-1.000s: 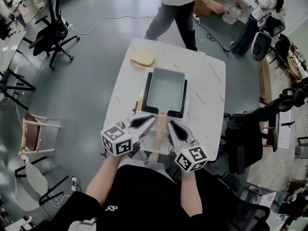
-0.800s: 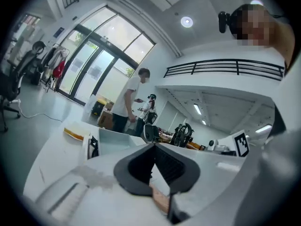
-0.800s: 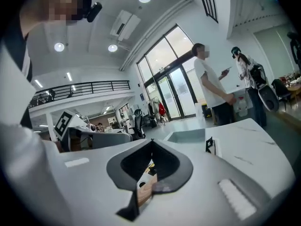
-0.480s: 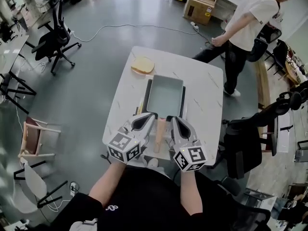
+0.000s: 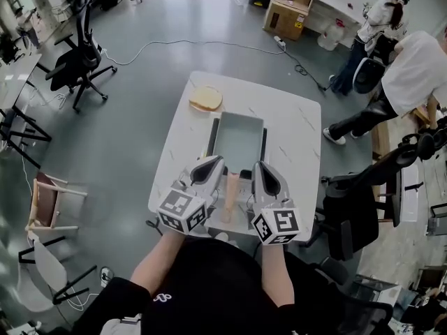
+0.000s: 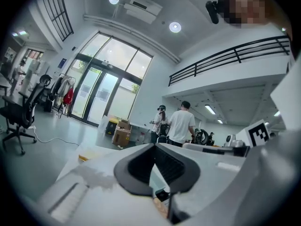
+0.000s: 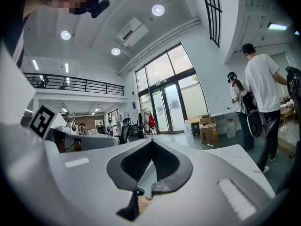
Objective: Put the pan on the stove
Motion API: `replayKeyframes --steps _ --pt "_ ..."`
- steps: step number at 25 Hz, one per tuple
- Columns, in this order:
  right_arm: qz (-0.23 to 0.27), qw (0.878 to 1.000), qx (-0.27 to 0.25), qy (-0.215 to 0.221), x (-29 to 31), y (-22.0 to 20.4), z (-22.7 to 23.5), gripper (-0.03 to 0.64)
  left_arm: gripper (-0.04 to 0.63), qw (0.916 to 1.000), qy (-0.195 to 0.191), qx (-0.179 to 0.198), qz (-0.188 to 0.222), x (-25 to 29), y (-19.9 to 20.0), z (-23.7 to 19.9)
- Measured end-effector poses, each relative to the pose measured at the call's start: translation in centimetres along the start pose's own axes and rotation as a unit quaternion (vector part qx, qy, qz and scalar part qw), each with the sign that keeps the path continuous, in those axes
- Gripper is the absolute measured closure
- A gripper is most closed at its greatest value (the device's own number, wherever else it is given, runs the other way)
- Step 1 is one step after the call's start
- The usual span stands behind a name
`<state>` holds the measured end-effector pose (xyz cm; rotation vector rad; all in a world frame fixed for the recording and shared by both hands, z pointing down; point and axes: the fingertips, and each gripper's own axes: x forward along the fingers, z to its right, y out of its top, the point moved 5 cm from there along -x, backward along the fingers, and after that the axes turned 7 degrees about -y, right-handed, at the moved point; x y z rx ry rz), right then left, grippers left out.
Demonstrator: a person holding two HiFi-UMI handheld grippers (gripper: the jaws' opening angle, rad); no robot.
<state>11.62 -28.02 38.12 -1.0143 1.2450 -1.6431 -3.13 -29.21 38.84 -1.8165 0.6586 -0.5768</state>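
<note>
Two grey tongs-like grippers sit nearest the person holding them, each with a black-and-white marker cube behind its jaws. The left gripper [image 5: 211, 166] and the right gripper [image 5: 261, 169] are both pinched fully together at the tips, with nothing caught between the pads. Each gripper's own view confirms this: the jaw tips meet, and only a sliver of pan and handle shows through the gap behind them.

Between the two grippers, touched by neither, lies the pale wooden handle [image 5: 229, 195], pointing back towards the person. The grippers flank it one on each side, which I read as either having just let go or not yet having taken hold.

Just beyond, the rectangular grey-blue metal pan [image 5: 237, 139] rests flat and looks empty. A flat black stove [image 5: 211, 137] shows as a dark border along both long sides of the pan, so the pan seems already to be sitting squarely on it. If so, the placing itself looks done.

Both stand on the white marble-patterned table [image 5: 297, 131], with the handle reaching back towards its near edge, handy for a grasp. Farther back, near the far left corner, a slice of browned toast [image 5: 206, 98] lies well apart from the stove.

Past the table, a person in a white shirt [image 5: 419, 68] bends over by the chairs at the right.
</note>
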Motion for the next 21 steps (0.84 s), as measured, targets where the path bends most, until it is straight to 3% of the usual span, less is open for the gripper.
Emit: replayKeyframes --steps 21 --pt "0.001 1.0 -0.01 0.001 0.8 0.5 0.7 0.629 0.595 0.9999 -0.006 -0.003 -0.008 1.7 0.1 -0.5"
